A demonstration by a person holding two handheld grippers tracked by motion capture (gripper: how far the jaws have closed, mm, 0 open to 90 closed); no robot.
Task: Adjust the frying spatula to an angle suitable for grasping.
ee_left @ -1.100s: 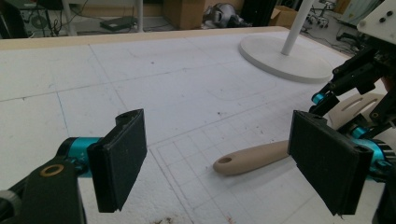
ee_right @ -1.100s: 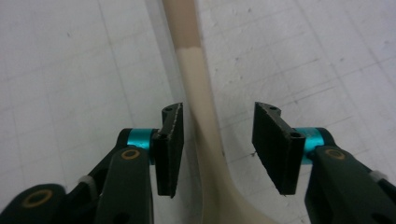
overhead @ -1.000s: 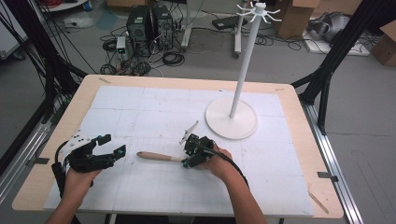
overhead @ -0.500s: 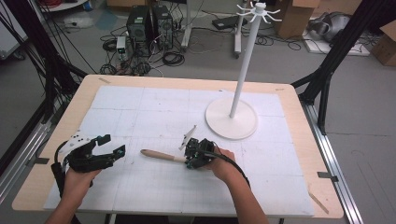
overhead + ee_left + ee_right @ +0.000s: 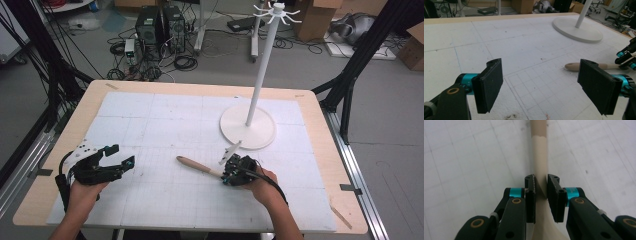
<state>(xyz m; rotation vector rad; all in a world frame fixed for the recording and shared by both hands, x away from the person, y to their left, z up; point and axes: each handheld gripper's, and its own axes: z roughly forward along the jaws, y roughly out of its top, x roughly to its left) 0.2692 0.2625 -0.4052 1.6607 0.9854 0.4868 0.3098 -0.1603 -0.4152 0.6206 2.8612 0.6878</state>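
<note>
The right tool (image 5: pixel 541 185) is squeezing the wooden spatula (image 5: pixel 199 165) by its thin handle, so it could twist and slip, while the left tool (image 5: pixel 544 85) is waiting wide open, holding nothing.

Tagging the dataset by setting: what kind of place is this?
Most likely a lab data-collection rig, not a home or shop. A table topped with gridded white foam board stands inside a black metal frame, with computer towers and loose cables on the bare floor behind, plus cardboard boxes.

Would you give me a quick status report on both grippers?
Right gripper shut on spatula handle. Left gripper open, empty. Stand close beyond.
</note>
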